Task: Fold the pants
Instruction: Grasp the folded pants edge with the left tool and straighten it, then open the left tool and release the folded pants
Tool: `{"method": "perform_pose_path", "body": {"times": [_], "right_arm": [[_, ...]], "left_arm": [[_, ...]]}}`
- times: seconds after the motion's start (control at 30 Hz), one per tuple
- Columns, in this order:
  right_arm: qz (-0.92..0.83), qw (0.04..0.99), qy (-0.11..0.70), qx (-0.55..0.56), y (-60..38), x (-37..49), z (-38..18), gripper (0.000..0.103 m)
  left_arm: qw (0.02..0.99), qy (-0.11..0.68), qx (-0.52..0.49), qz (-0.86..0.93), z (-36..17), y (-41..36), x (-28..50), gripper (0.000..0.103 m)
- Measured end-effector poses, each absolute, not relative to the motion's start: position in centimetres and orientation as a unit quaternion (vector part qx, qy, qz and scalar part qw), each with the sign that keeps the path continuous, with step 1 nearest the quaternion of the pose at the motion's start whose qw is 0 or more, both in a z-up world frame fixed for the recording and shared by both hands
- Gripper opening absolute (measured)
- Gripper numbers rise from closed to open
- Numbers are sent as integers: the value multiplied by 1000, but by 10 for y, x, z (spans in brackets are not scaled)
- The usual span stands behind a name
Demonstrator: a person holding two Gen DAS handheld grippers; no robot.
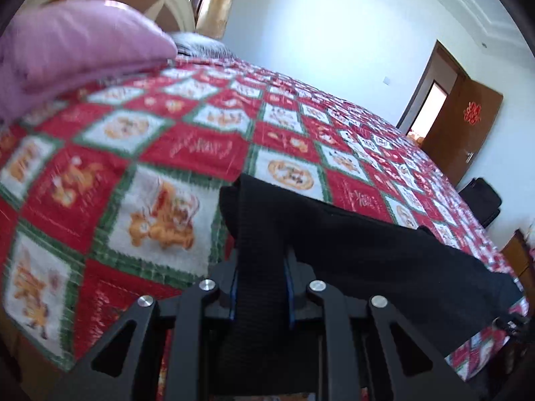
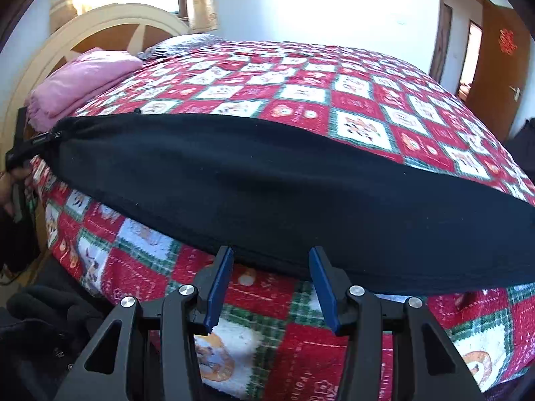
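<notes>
The black pants (image 2: 267, 187) lie stretched across the near part of a bed covered by a red, white and green checked quilt (image 2: 351, 100), running from the left edge of the right wrist view to the far right. The left gripper (image 1: 260, 267) is clamped on one end of the pants: dark fabric fills the gap between its blue-lined fingers (image 1: 234, 287) and trails away to the right over the quilt. The right gripper (image 2: 271, 267) stands with its jaws apart, its fingertips just at the near hem of the pants; they seem to touch the edge, though the fisheye leaves that uncertain, and nothing is pinched between them. A folded pink blanket (image 2: 80, 80) rests near the headboard (image 2: 110, 16), well apart from the pants.
</notes>
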State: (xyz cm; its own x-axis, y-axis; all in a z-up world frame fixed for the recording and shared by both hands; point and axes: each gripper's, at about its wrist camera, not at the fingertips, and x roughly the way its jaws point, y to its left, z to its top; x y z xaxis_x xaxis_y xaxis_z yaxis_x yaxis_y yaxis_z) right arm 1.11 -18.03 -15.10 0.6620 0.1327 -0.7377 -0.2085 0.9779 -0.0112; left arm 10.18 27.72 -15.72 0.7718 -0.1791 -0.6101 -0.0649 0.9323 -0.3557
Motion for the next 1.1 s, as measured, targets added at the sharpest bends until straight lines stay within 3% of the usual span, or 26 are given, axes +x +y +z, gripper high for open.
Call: {"method": "perform_pose_path", "body": {"times": [0.13,0.2,0.43,0.57,0.77,0.9,0.97,1.1], "right_arm": [[121,906,399,-68,-156,15,-154,49],[116,894,424,-90,-147,24,-167,50],[138,901,406,-63,-149,19,-151,50],[148,908,388,-58,-133,26,-140,50],[216,899,377,-59,-93,39,-142,50],[244,854,448,-98,-71,40,-174,50],[243,861,426,-133,-65,28,-172,50],[260,874,401,-94,-68,25,-153,50]], "left_arm": [[927,332,-169,-38,-157,275,102,28],[929,331,-162,-29,-157,276,101,45],[947,303,-103,34,-137,271,82,62],[959,266,-73,62,-113,257,69,79],[963,266,-48,-20,-104,204,66,80],[953,299,-5,-57,-127,168,71,80],[942,328,19,-62,-142,156,75,80],[938,336,23,-81,-147,146,73,80]]}}
